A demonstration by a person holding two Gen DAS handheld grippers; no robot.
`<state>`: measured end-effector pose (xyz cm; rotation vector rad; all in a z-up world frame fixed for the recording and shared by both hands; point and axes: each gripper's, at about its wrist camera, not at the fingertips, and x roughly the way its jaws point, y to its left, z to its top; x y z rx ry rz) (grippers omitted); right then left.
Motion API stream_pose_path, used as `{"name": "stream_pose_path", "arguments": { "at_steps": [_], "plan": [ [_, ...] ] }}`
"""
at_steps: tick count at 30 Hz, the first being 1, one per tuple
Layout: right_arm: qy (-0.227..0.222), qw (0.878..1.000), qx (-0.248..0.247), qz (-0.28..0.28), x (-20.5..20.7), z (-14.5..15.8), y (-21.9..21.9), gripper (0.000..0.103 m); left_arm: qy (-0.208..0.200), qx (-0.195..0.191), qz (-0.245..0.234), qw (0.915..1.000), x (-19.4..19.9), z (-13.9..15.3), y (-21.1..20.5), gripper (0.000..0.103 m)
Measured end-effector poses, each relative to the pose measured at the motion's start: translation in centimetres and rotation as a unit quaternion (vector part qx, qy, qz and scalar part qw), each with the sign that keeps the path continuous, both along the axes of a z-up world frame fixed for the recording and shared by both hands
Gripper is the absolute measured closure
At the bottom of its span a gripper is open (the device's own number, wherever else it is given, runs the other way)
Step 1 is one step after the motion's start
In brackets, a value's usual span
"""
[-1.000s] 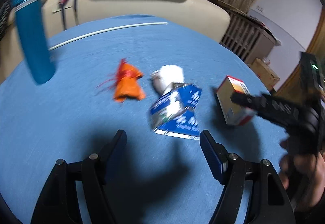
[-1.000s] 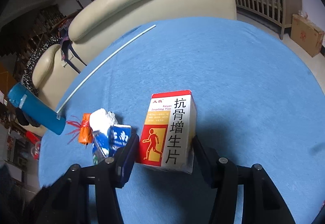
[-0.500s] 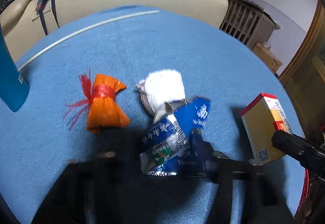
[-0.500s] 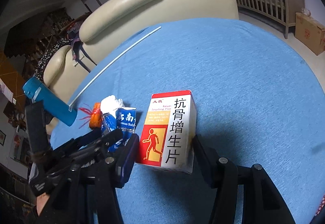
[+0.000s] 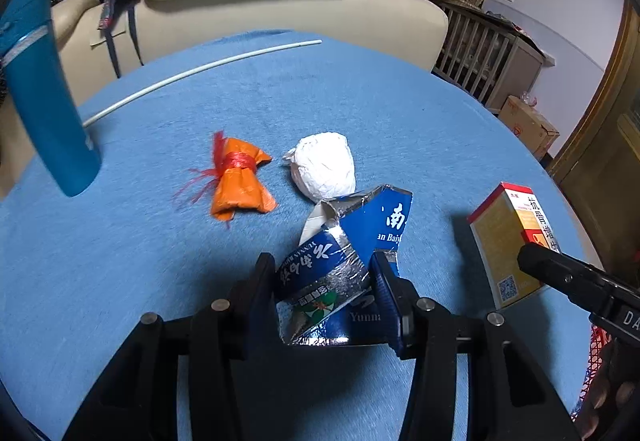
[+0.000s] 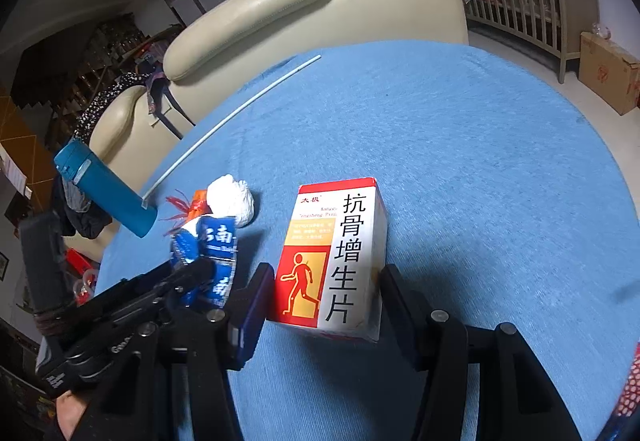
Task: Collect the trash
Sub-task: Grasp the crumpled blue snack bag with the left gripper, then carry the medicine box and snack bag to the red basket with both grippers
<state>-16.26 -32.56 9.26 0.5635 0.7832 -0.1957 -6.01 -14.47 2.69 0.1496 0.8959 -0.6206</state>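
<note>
My left gripper [image 5: 322, 273] is shut on a crumpled blue and silver foil packet [image 5: 332, 273] on the blue table. The packet also shows in the right wrist view [image 6: 212, 245]. A white paper ball [image 5: 324, 165] and an orange wrapper tied with red string [image 5: 240, 177] lie just beyond it. My right gripper [image 6: 324, 289] has its fingers on both sides of a red, white and yellow medicine box [image 6: 336, 257], touching or nearly touching its sides. The box stands at the right in the left wrist view [image 5: 516, 241].
A tall blue bottle [image 5: 44, 93] stands at the left of the round blue table [image 5: 360, 101]. A thin white rod [image 5: 200, 69] lies at the far side. A cream sofa [image 5: 256, 1] is behind the table. A cardboard box [image 6: 608, 69] sits on the floor at right.
My left gripper has moved forward to the foil packet and closed on it. My right gripper has stayed around the medicine box.
</note>
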Motion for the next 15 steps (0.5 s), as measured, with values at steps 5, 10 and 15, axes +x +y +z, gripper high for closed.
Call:
{"name": "stream_pose_path", "arguments": {
  "at_steps": [5,10,15],
  "plan": [
    [-0.001,1.000,-0.004,-0.006,-2.2,0.2,0.0,0.045,-0.005,0.004,0.007,1.0000,-1.2,0.5,0.2,0.053],
    [-0.003,1.000,-0.006,-0.014,-4.4,0.5,-0.1,0.045,-0.012,-0.001,0.005,0.9999,-2.3,1.1,0.2,0.053],
    [-0.008,1.000,-0.006,-0.028,-6.6,0.9,-0.6,0.045,-0.022,-0.007,-0.003,0.9997,-3.7,2.0,0.1,0.053]
  ]
}}
